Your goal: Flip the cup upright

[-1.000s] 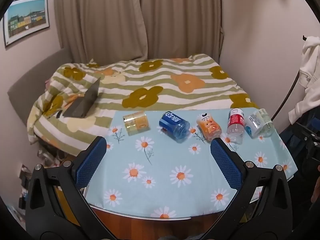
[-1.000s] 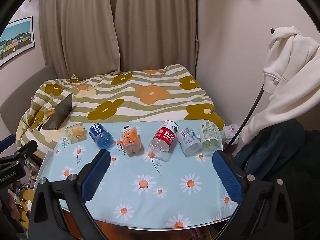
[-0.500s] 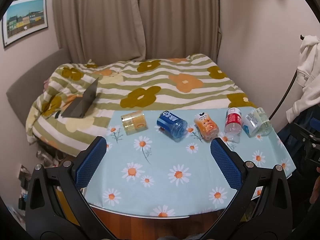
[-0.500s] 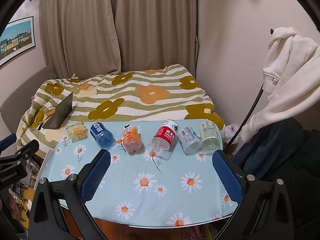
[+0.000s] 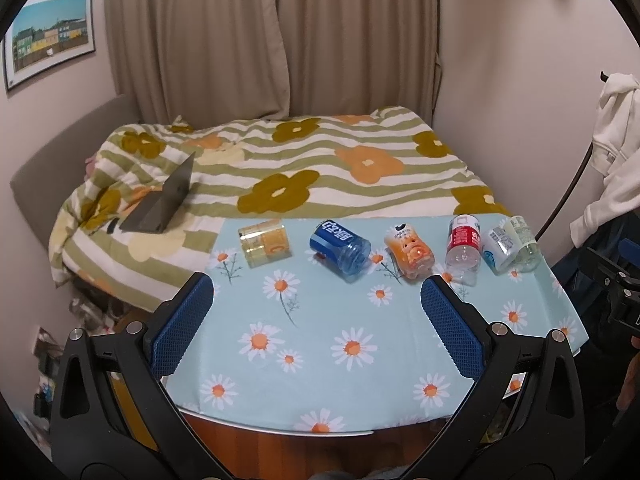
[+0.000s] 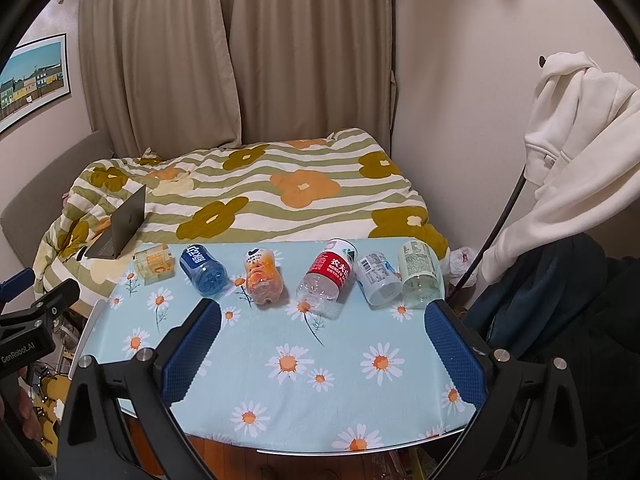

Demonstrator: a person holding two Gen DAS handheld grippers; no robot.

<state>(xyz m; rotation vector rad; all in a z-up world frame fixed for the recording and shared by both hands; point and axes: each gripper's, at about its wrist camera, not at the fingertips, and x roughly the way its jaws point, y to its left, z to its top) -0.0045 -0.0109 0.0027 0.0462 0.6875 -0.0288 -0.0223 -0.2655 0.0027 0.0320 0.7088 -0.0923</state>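
Several cut-bottle cups lie on their sides in a row along the far edge of the daisy tablecloth: a yellow cup, blue cup, orange cup, red-label cup, white-label cup and pale green cup. The right wrist view shows the same row, from the yellow cup to the green cup. My left gripper is open and empty over the table's near half. My right gripper is open and empty, short of the cups.
A bed with a flowered striped quilt lies just behind the table, with an open laptop on it. A white hoodie hangs at the right over dark clothing. The table's front edge is near me.
Both views have drifted slightly; the cups sit a little lower and left in the left wrist view. Both grippers stay open. No cup has moved.
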